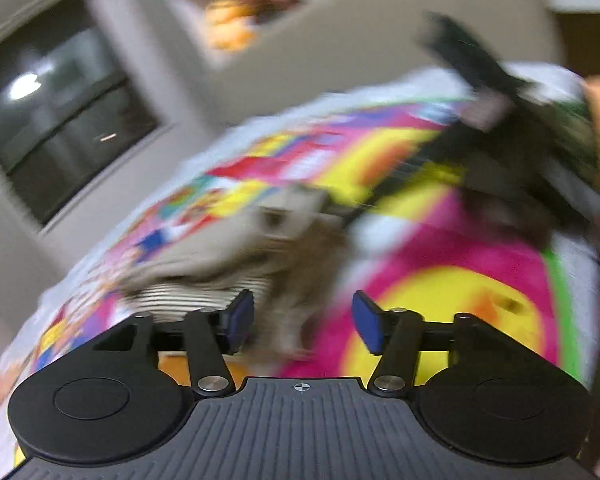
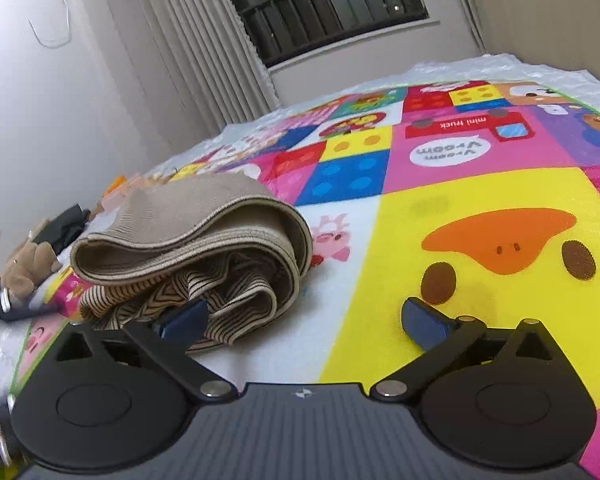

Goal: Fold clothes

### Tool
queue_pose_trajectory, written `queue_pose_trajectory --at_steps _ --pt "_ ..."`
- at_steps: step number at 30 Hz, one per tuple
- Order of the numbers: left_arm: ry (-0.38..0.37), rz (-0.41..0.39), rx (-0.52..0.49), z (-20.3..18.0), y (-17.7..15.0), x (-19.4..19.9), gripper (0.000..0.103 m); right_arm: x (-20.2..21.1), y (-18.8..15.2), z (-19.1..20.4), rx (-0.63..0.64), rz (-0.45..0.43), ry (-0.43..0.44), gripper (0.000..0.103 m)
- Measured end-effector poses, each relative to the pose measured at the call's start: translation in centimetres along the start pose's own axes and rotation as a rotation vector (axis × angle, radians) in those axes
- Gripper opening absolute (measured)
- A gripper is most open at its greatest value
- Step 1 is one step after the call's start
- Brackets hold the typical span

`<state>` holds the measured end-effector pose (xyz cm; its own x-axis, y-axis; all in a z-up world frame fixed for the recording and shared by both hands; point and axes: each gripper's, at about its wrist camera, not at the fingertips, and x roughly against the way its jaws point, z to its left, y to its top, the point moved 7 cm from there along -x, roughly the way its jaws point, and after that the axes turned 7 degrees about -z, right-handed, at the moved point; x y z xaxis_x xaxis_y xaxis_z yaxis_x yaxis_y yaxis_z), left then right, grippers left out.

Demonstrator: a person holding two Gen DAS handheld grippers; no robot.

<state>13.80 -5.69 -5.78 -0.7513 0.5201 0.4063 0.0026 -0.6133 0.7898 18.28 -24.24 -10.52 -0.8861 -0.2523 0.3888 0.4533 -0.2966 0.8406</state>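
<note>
Here one striped garment point(image 2: 196, 248) lies on one mat point(image 2: 480, 200); left gripper point(image 1: 303, 322) and right gripper point(image 2: 304, 320) both gape

play mat point(image 2: 460, 208) — colourful, spread flat | teddy bear point(image 2: 26, 266) — left edge | window point(image 2: 332, 4)

1. Your one garment is a beige ribbed knit point(image 2: 188, 216) with a darker trimmed edge, loosely bundled rather than flat.
2. From the right wrist view, its upper layer curls over in a soft roll, and striped beige-and-dark fabric point(image 2: 220, 292) shows bunched underneath.
3. It lies on the colourful play mat, towards the mat's left side.
4. From the left wrist view, you see the same knit point(image 1: 228, 256) only as a motion-blurred heap.
</note>
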Motion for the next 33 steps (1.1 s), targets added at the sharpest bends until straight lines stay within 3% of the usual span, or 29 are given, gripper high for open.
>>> queue_pose_trajectory --at_steps 2,5,7,8,12,15,33 --pt "0.057 0.028 0.063 2.1 -0.1 -0.8 0.064 0.1 0.0 -0.4 -0.031 -0.002 0.017 0.103" --pt "0.031 0.087 0.15 3.4 -1.1 -2.5 0.063 0.3 0.2 -1.3 -0.116 -0.01 0.061 0.103" --pt "0.005 0.105 0.192 3.5 -1.3 -3.2 0.051 0.5 0.3 -1.8 -0.161 -0.022 0.086 0.103" --pt "-0.001 0.104 0.196 3.5 -1.3 -3.4 0.05 0.6 0.3 -1.8 -0.169 -0.026 0.091 0.103" --pt "0.004 0.105 0.168 3.0 -1.2 -3.2 0.03 0.5 0.3 -1.5 -0.148 -0.008 0.086 0.103" --pt "0.009 0.1 0.153 2.6 -1.0 -2.5 0.025 0.4 0.3 -1.5 -0.14 0.001 0.084 0.103" --pt "0.015 0.075 0.151 2.7 -0.5 -1.7 0.019 0.5 0.1 -1.3 -0.117 -0.001 0.07 0.103"
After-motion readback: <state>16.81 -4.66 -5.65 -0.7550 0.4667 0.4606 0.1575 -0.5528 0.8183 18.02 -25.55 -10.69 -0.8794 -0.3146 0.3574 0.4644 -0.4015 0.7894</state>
